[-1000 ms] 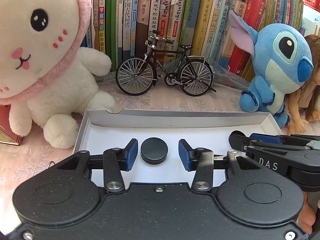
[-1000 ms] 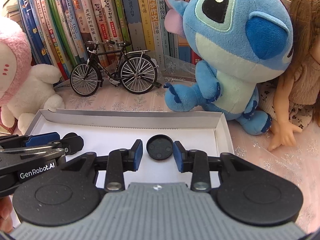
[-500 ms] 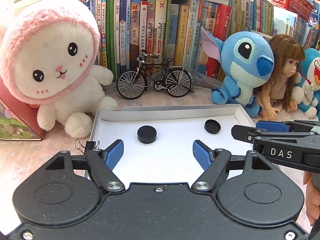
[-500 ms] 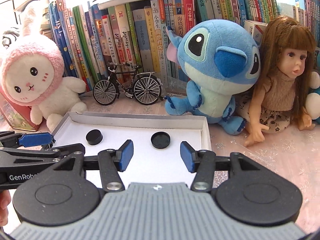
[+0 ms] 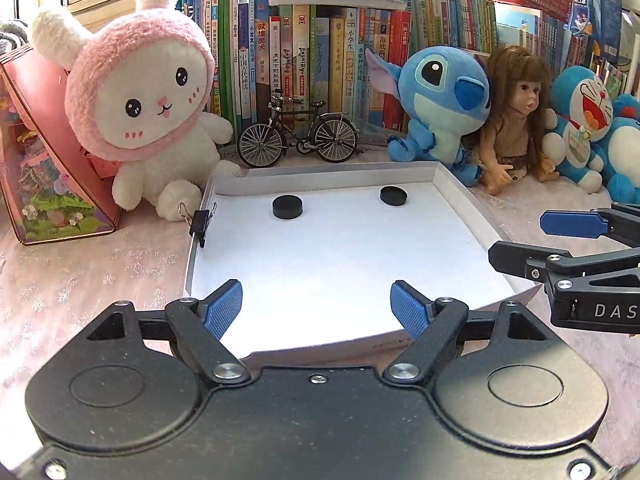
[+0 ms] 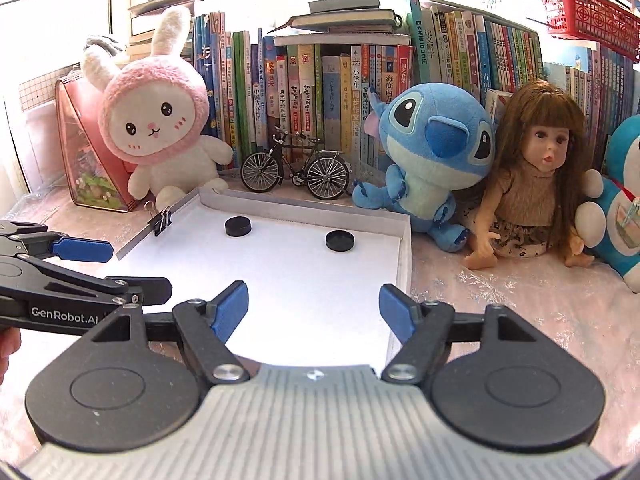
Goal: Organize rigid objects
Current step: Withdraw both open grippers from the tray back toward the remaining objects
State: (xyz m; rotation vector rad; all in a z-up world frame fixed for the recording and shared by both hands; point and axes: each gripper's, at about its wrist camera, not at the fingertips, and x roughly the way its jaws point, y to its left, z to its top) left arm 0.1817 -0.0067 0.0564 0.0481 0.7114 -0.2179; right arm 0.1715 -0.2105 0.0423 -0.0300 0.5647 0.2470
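Two black round discs lie apart near the far end of a shallow white tray [image 5: 460, 196]: a left disc [image 5: 287, 206] and a right disc [image 5: 393, 195]. In the right wrist view they are the left disc [image 6: 238, 226] and the right disc [image 6: 339, 240], in the tray [image 6: 404, 248]. My left gripper [image 5: 317, 308] is open and empty over the tray's near end. My right gripper [image 6: 313, 312] is open and empty at the tray's near right. Each gripper shows from the side in the other's view: the right gripper [image 5: 532, 244], the left gripper [image 6: 132, 268].
A black binder clip [image 5: 200, 222] is clamped on the tray's left wall. Behind the tray stand a pink rabbit plush [image 5: 152, 112], a model bicycle [image 5: 298, 138], a blue plush [image 5: 440, 104], a doll [image 5: 516, 120] and a row of books [image 5: 320, 60]. A pink box [image 5: 44, 160] leans at left.
Both grippers have opened wide, let go of the discs and pulled back from the tray's far end toward its near end. The discs stay where they were set.
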